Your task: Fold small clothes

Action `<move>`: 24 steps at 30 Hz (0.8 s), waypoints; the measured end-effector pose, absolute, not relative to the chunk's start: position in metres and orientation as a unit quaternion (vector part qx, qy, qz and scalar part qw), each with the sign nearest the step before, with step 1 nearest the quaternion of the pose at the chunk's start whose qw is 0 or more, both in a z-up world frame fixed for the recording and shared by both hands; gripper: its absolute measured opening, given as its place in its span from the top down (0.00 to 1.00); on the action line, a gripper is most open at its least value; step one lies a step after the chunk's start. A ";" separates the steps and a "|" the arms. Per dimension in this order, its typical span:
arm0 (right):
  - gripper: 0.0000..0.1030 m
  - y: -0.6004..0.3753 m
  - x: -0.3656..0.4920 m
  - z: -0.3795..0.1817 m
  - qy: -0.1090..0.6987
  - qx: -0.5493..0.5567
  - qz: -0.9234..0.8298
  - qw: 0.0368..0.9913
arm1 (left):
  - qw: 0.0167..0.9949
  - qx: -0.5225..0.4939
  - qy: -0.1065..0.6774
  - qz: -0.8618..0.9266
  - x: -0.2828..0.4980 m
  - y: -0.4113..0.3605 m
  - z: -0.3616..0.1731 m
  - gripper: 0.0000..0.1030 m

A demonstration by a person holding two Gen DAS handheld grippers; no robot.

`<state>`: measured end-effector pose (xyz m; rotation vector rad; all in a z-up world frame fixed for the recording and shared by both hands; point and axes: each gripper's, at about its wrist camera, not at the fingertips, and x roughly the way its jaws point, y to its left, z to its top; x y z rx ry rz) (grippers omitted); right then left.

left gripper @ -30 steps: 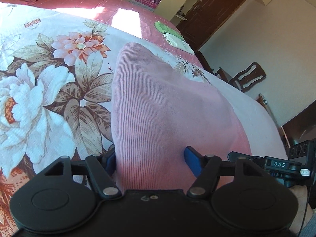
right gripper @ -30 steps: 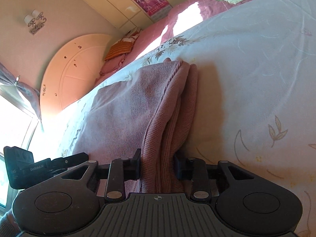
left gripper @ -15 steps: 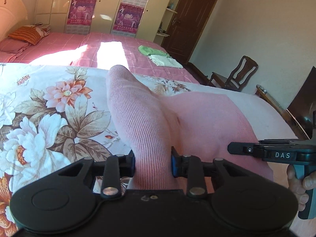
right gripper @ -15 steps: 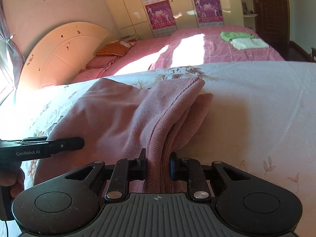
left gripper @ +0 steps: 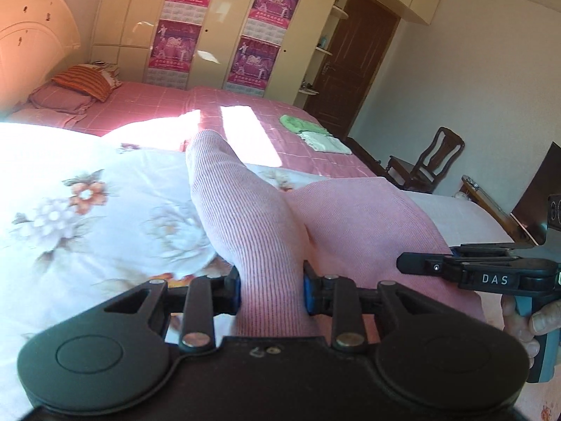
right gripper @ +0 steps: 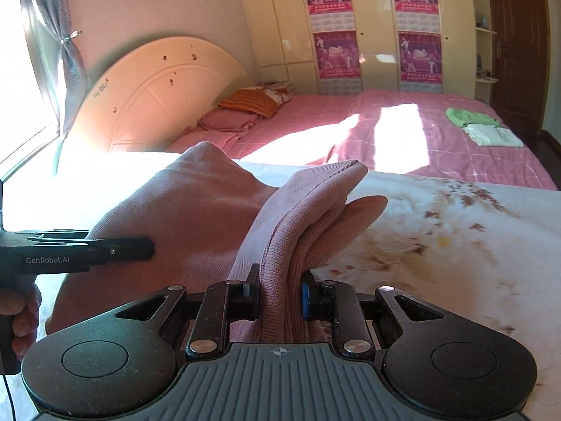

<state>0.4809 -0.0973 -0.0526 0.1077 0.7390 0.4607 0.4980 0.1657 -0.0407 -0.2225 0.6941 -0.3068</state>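
Your left claw (left gripper: 271,289) is clamped on a bunched ridge of the pink sweater (left gripper: 350,221), blue pads pressing into the ribbed knit from both sides. That ridge runs forward from the jaws and rises away from you to a rounded tip, lifted above the flowered quilt (left gripper: 91,210). To the right of it the rest of the sweater spreads out smooth and flat on the quilt.

Your right claw (right gripper: 280,296) is clenched on the sweater (right gripper: 196,203) too, gripping a thick fold of several layers, with the hem edge showing between the pads. The fold stands up out of the jaws and flops over toward the right, where a rounded flap hangs just above the quilt (right gripper: 455,238). To the left, the body of the sweater bulges up in a broad hump.

Each claw shows in the other's camera: your right one (left gripper: 452,268) comes in from the right edge at the sweater's far side, with your fingers (left gripper: 519,319) wrapped on its handle; your left one (right gripper: 115,251) reaches in from the left over the pink cloth.

Beyond the quilt there's a pink checked bedspread (right gripper: 403,140) with patches of sun, a green cloth (right gripper: 470,116) and a white cloth (right gripper: 492,135) lying folded side by side, touching, and pillows (right gripper: 242,112) by the curved headboard (right gripper: 164,94).
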 end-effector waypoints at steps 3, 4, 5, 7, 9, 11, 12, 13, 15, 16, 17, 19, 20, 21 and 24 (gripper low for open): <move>0.80 -0.047 0.484 -0.067 0.366 0.059 0.244 0.896 | 0.924 -0.109 0.343 -0.130 0.485 0.210 -0.044 0.72; 0.80 -0.035 0.488 -0.073 0.370 0.063 0.251 0.892 | 0.924 -0.111 0.345 -0.124 0.481 0.225 -0.046 0.72; 0.80 -0.021 0.489 -0.079 0.372 0.065 0.256 0.890 | 0.923 -0.115 0.348 -0.118 0.478 0.240 -0.049 0.72; 0.80 0.000 0.494 -0.092 0.383 0.074 0.262 0.883 | 0.917 -0.132 0.359 -0.109 0.475 0.264 -0.061 0.72; 0.80 0.008 0.498 -0.107 0.398 0.086 0.259 0.876 | 0.907 -0.147 0.380 -0.107 0.476 0.278 -0.079 0.70; 0.80 0.009 0.499 -0.122 0.414 0.086 0.242 0.873 | 0.899 -0.160 0.393 -0.109 0.476 0.286 -0.098 0.62; 0.80 0.004 0.499 -0.130 0.423 0.092 0.235 0.871 | 0.899 -0.165 0.391 -0.108 0.476 0.287 -0.105 0.56; 0.80 -0.006 0.498 -0.137 0.430 0.106 0.230 0.867 | 0.900 -0.174 0.384 -0.110 0.475 0.291 -0.111 0.52; 0.80 -0.022 0.494 -0.147 0.436 0.143 0.223 0.860 | 0.899 -0.190 0.379 -0.106 0.476 0.299 -0.117 0.39; 0.80 -0.026 0.495 -0.150 0.438 0.156 0.224 0.857 | 0.899 -0.193 0.378 -0.110 0.477 0.302 -0.118 0.39; 0.78 -0.029 0.494 -0.150 0.440 0.171 0.222 0.853 | 0.899 -0.189 0.378 -0.111 0.476 0.304 -0.116 0.36; 0.72 -0.036 0.490 -0.141 0.438 0.182 0.206 0.856 | 0.907 -0.167 0.375 -0.096 0.468 0.309 -0.107 0.27; 0.64 -0.039 0.487 -0.133 0.431 0.176 0.191 0.864 | 0.912 -0.158 0.367 -0.091 0.463 0.313 -0.100 0.29; 0.63 -0.042 0.482 -0.123 0.419 0.167 0.183 0.873 | 0.919 -0.152 0.352 -0.091 0.457 0.318 -0.090 0.32; 0.64 -0.034 0.473 -0.093 0.378 0.115 0.198 0.897 | 0.931 -0.135 0.316 -0.121 0.455 0.315 -0.064 0.47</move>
